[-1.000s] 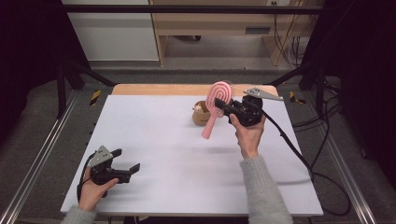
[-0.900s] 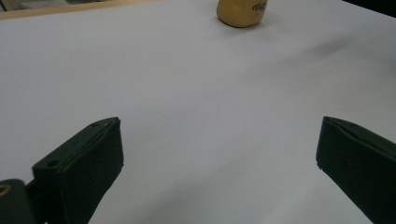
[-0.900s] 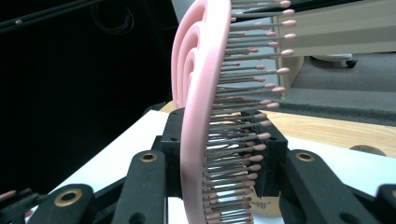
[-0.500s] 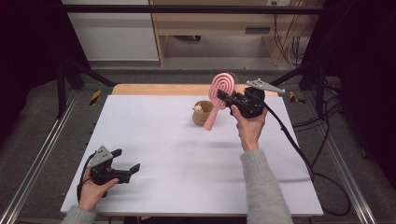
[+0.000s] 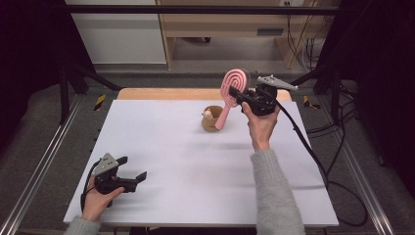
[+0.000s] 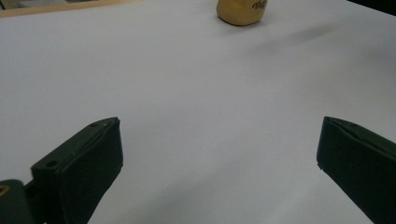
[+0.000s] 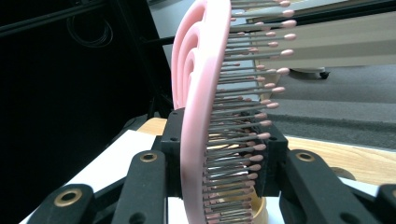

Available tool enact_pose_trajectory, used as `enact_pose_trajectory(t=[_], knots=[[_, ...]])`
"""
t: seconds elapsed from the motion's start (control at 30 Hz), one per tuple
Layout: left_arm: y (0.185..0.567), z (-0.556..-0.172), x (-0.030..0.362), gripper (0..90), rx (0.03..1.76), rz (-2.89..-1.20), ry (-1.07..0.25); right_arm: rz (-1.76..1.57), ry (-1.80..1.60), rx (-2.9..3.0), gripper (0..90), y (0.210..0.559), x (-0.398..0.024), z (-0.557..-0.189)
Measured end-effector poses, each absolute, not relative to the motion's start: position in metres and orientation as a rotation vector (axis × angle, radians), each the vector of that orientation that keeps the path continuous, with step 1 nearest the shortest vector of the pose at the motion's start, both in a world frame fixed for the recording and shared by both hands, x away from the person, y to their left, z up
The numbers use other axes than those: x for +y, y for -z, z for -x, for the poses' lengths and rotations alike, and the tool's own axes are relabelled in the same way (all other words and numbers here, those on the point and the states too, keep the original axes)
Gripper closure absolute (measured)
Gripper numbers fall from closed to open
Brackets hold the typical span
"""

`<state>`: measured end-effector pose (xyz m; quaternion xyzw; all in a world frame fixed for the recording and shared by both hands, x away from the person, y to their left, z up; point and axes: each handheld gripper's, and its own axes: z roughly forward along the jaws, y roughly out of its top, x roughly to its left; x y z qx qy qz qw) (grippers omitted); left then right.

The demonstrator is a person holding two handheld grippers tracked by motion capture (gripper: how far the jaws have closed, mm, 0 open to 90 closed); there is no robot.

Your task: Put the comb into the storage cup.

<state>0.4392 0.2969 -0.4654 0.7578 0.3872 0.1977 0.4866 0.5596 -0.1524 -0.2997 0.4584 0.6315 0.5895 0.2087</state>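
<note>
My right gripper (image 5: 239, 95) is shut on the head of a pink hairbrush (image 5: 234, 83) and holds it in the air above the back of the table. The brush stands nearly upright, its handle slanting down toward a small tan cup (image 5: 210, 122). In the right gripper view the brush (image 7: 198, 93) sits edge-on between the two jaws, bristles (image 7: 243, 121) pointing right. My left gripper (image 5: 132, 168) rests open on the white table (image 5: 195, 186) at the front left. Its jaws (image 6: 219, 154) stand wide apart with nothing between them, and the cup (image 6: 240, 11) lies far ahead.
Something small and pale sits inside the cup. A wooden strip (image 5: 161, 94) runs along the table's back edge. The right gripper's black cable (image 5: 313, 156) trails over the table's right side. Metal rails (image 5: 44, 161) flank the table, with dark floor beyond.
My right hand has lifted the hairbrush a little higher and slightly toward the back right, away from the cup. The left gripper has stayed in place.
</note>
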Motion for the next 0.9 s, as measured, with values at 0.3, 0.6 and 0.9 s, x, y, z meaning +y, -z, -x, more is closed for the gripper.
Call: enact_pose_trajectory(t=[0.3, 0.6, 0.9], knots=[[0.466, -0.44, 0.297, 0.3, 0.941, -1.847, -0.482, -1.286, -1.622, 1.733, 64.0, 0.295, -0.155, -0.568], [0.467, -0.44, 0.298, 0.2, 0.94, -1.85, -0.48, -1.305, -1.612, 1.709, 64.0, 0.291, -0.155, -0.579], [0.467, -0.441, 0.298, 0.2, 0.939, -1.855, -0.48, -1.32, -1.599, 1.697, 64.1, 0.291, -0.153, -0.589]])
